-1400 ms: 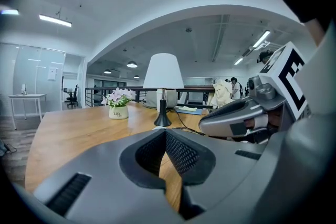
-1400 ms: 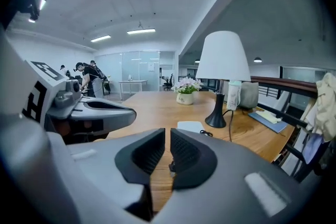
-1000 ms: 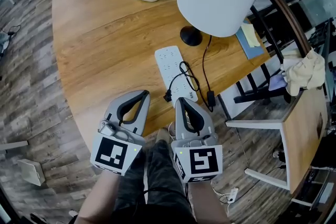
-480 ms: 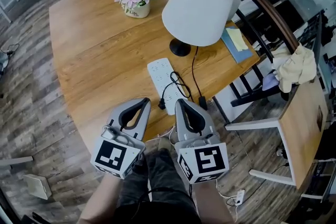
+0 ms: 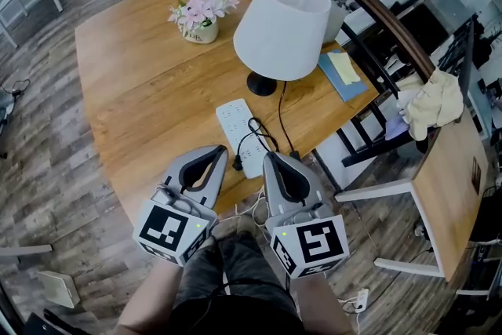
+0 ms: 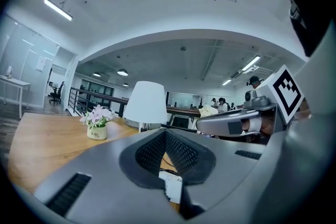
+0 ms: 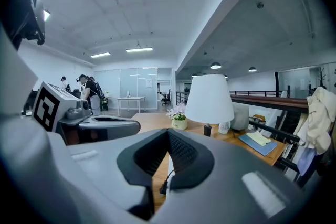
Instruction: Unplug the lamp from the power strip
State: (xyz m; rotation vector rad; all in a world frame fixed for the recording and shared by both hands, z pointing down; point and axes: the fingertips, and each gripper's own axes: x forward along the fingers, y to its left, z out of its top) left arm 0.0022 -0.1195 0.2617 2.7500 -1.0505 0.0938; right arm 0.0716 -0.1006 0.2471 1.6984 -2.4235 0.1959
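Fingers [image 5: 208, 178] of left gripper [image 5: 212, 151] and right gripper [image 5: 274, 159] are pressed shut, holding nothing. Black plug [image 5: 238, 164] of the lamp [image 5: 282, 27] rests at the near end of the power strip [image 5: 238, 129], apparently still seated; the unplugging is yet to be done.

The left tongs [image 6: 165, 132] fill the lower half of the view, their two grey jaws closed tip to tip with nothing between the ribbed black pads. Through the gap below the pads shows a bit of the white power strip [image 6: 171, 189], lying on the wooden surface [image 6: 42, 139]. Beyond the tips stands the lamp [image 6: 145, 103] with its white shade, upright. To its left, apart from it, sits a small flower pot [image 6: 96, 132] with pink blooms. The right tongs [image 6: 210, 124] reach in level from the right, marker cube behind them.
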